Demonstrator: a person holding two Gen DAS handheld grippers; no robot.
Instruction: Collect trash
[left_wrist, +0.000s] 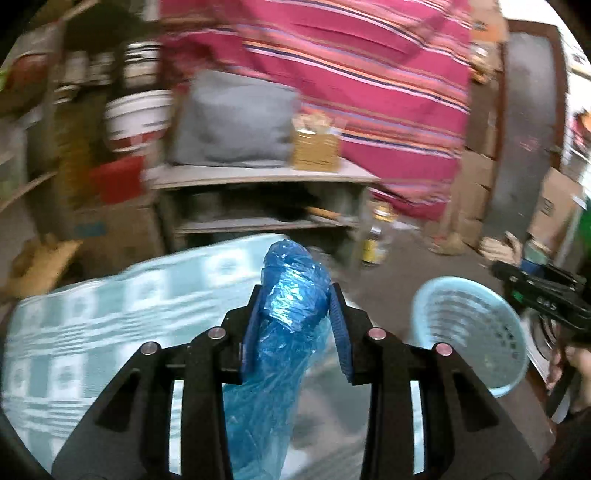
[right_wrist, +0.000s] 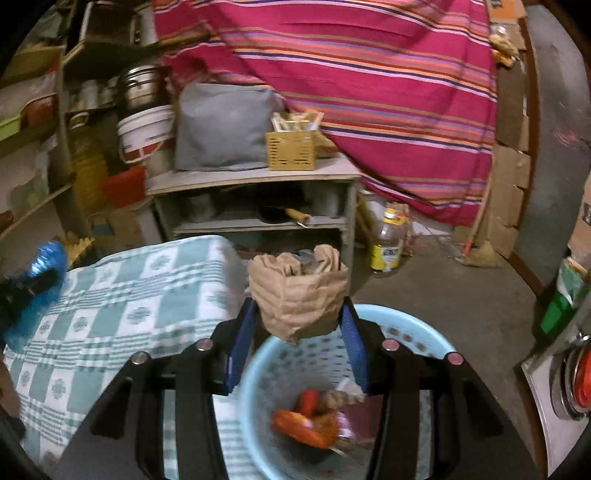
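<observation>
**Both hands loaded, basket below**

While the left gripper (left_wrist: 293, 314) carries its load, the step is best done by keeping the squeeze even and bringing the fingers over the light blue basket (left_wrist: 469, 332), which sits off to their right and lower, before letting go. In the left wrist view the fingers are narrowed on a crumpled blue plastic bag (left_wrist: 291, 291); it stands up past the fingertips and trails down between them, thin, glossy and limp, so I judge it could slip if the hold eases. The checked cloth (left_wrist: 92, 325) lies beyond and left of the fingers.

In the right wrist view the right gripper (right_wrist: 299, 321) has its fingers closed on a crumpled brown paper bag (right_wrist: 299, 291), upright with its mouth open. The basket (right_wrist: 413, 328) lies directly beneath the fingertips, already holding orange scraps (right_wrist: 306, 424). A release here should drop the bag cleanly.
</observation>
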